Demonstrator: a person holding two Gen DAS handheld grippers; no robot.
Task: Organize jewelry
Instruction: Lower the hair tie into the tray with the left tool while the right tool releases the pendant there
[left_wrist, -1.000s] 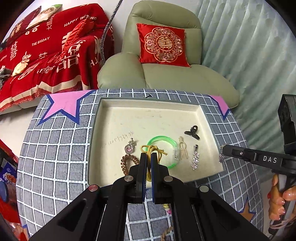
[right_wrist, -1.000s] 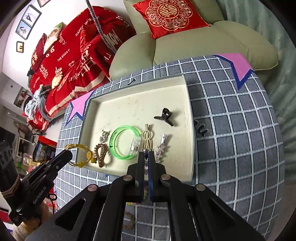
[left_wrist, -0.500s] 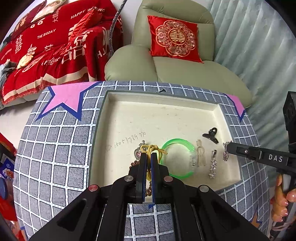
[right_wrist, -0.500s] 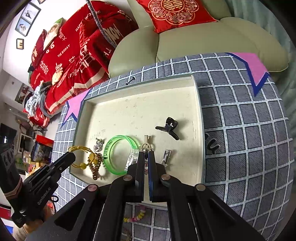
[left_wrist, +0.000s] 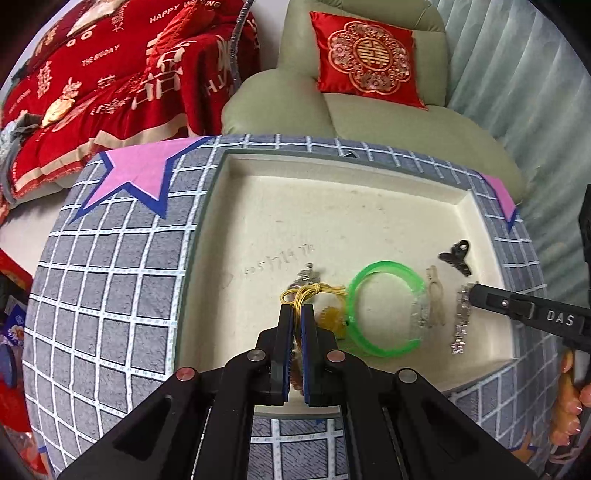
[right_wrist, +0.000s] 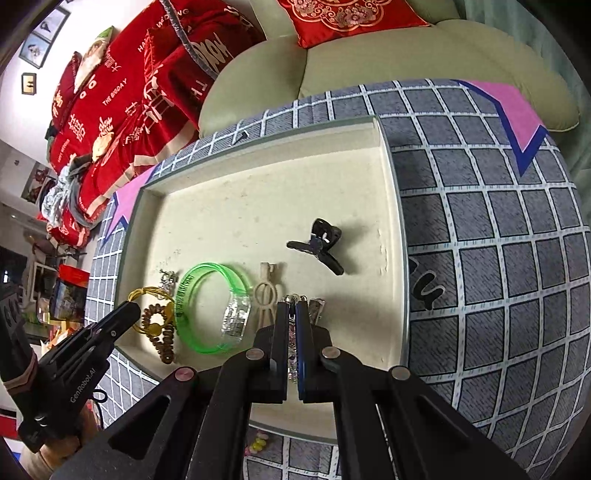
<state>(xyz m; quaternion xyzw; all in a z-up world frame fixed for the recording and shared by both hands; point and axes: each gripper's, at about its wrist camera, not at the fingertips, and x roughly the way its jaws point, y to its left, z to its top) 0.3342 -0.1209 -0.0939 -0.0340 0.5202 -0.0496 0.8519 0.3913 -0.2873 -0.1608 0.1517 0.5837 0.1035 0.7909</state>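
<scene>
From the left wrist camera, the left gripper (left_wrist: 297, 308) is clenched on one yellow cord bracelet (left_wrist: 309, 291), holding it low over the cream tray (left_wrist: 343, 206) near its front left part, with a bit of brown beads (left_wrist: 295, 380) peeking between the fingers. In the tray I count one green bangle (left_wrist: 384, 306), one small silver charm (left_wrist: 306, 275) right behind the cord loop, one beige clip (left_wrist: 435, 297), one black claw clip (left_wrist: 456, 256) and one sparkly silver earring (left_wrist: 460, 325), whose top end is at the tip of the right gripper (left_wrist: 474, 291) coming in from the right. From the right wrist camera, the right gripper (right_wrist: 293, 308) is pinched on that one silver earring (right_wrist: 292, 350), which hangs down between the fingers over the front of the tray (right_wrist: 258, 177). Same count here: one green bangle (right_wrist: 207, 306), one beige clip (right_wrist: 266, 295), one black claw clip (right_wrist: 317, 245), one brown bead bracelet (right_wrist: 162, 332), plus the left gripper (right_wrist: 129, 312) with the yellow cord (right_wrist: 146, 293). The tray sits on one gray checked cloth (right_wrist: 498, 258).
</scene>
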